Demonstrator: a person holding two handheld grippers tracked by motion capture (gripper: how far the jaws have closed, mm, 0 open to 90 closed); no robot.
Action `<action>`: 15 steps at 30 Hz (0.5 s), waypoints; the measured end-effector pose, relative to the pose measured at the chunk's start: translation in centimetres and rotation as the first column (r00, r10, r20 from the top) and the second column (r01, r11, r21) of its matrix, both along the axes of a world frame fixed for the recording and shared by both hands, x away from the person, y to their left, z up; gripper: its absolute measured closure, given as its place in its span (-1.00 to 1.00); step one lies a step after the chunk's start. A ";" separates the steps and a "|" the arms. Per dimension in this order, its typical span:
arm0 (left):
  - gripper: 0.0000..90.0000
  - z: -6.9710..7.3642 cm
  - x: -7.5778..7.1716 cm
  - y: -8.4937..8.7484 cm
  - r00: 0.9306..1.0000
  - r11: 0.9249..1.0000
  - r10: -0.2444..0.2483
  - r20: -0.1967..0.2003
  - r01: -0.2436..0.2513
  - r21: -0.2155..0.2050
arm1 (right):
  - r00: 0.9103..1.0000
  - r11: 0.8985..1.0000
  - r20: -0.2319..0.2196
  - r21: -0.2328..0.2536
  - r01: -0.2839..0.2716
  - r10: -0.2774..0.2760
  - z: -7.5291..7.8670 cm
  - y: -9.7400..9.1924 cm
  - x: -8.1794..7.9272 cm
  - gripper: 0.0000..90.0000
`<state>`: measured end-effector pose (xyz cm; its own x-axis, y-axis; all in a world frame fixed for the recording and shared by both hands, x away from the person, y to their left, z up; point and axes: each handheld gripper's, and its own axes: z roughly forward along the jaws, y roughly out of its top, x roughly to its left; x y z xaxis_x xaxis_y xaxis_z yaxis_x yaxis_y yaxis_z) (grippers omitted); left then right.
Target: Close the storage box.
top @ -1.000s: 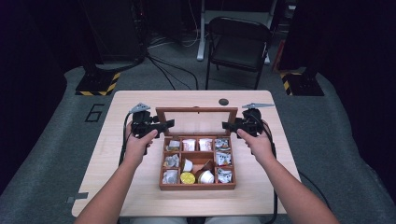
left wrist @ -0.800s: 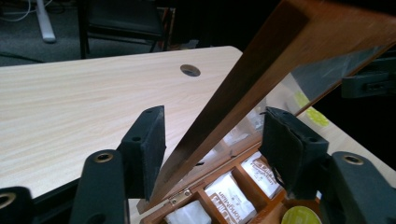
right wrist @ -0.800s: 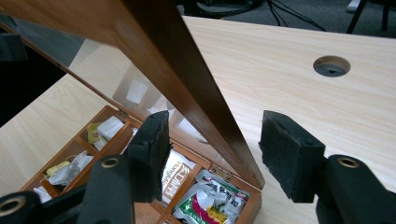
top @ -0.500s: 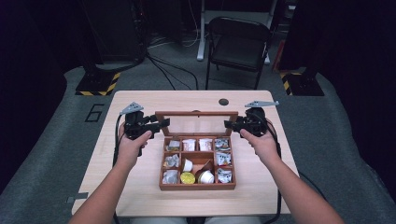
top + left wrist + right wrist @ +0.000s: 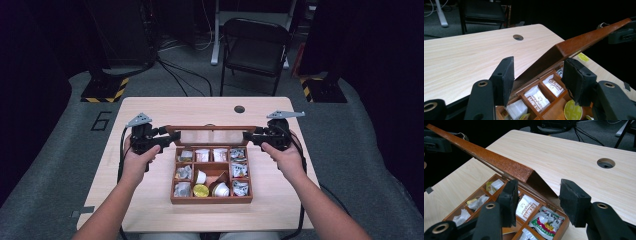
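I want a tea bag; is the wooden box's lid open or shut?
Open. The lid stands raised above the wooden box, each end gripped by a claw, and the packets inside show.

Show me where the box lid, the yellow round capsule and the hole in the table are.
box lid point(image 5: 579, 43), left gripper view, wooden edge
yellow round capsule point(image 5: 201, 190), high view, top face
hole in the table point(image 5: 605, 163), right gripper view, rim

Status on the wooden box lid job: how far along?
Done: the left gripper and right gripper are each clamped on one end of the lid.
In hand: the lid is held tilted, partly raised over the box, with the sachets exposed.
Left: swing it fully home, probably shut, then release.
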<state>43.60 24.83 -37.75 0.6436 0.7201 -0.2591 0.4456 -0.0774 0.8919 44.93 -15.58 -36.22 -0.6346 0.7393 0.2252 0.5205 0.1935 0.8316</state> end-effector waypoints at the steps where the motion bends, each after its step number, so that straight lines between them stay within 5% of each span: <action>1: -0.04 0.1 -0.2 0.0 1.000 1.000 -0.005 0.001 0.005 0.011 | 1.000 1.000 0.000 -0.001 -0.002 0.002 0.0 -0.1 -0.1 0.10; 15: -0.06 -0.6 -2.2 -0.2 0.999 0.998 -0.020 0.029 0.018 0.052 | 0.999 0.999 0.039 -0.018 -0.031 0.031 -0.1 -0.4 -2.5 0.14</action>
